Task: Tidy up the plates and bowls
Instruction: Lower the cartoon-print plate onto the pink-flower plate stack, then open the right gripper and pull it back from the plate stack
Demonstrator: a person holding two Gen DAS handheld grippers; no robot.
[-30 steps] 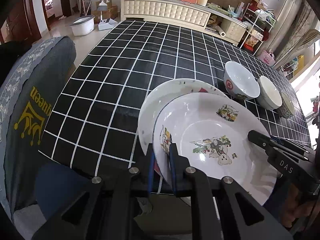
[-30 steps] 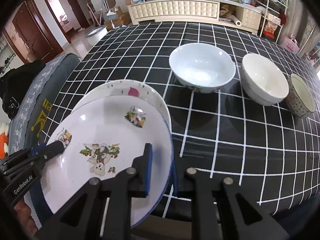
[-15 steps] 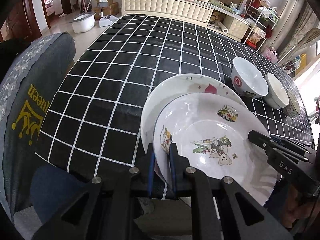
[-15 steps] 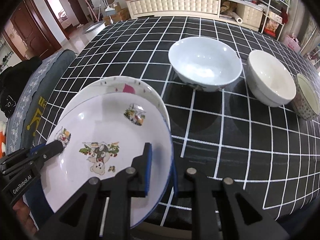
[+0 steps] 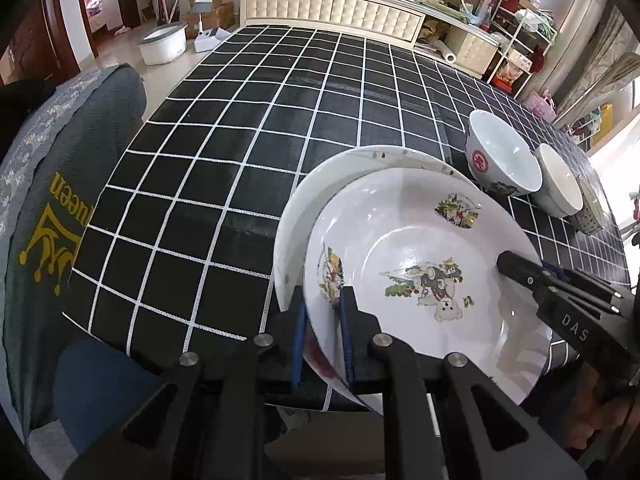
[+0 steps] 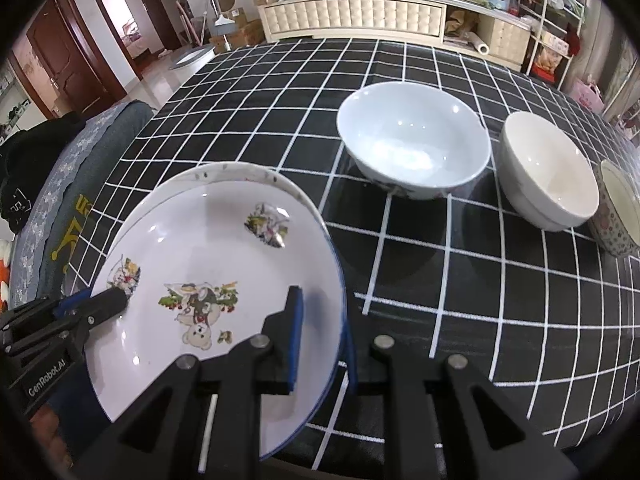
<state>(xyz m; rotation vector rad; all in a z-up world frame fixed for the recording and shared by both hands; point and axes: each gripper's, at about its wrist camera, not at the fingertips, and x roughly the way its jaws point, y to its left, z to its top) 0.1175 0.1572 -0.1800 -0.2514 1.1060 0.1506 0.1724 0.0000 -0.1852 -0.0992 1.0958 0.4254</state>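
Note:
A white plate with a bear picture (image 5: 420, 248) (image 6: 208, 256) is held above the table's near edge by both grippers. My left gripper (image 5: 323, 320) is shut on its left rim, and my right gripper (image 6: 320, 328) is shut on its right rim. Under it lies a second white plate (image 5: 316, 188) (image 6: 224, 172) on the black checked table, mostly covered. A large white bowl (image 6: 412, 140) (image 5: 500, 156), a smaller white bowl (image 6: 548, 168) (image 5: 560, 184) and a patterned cup (image 6: 620, 208) (image 5: 588, 216) stand in a row to the right.
The black checked tablecloth (image 5: 280, 112) runs back to a cream padded sideboard (image 5: 332, 12). A grey chair back with a gold crown print (image 5: 48, 200) stands at the table's left edge. Cluttered shelves (image 5: 520, 44) stand at the far right.
The bear plate has moved forward over the lower plate, covering more of it. Both grippers keep their grip on its rim.

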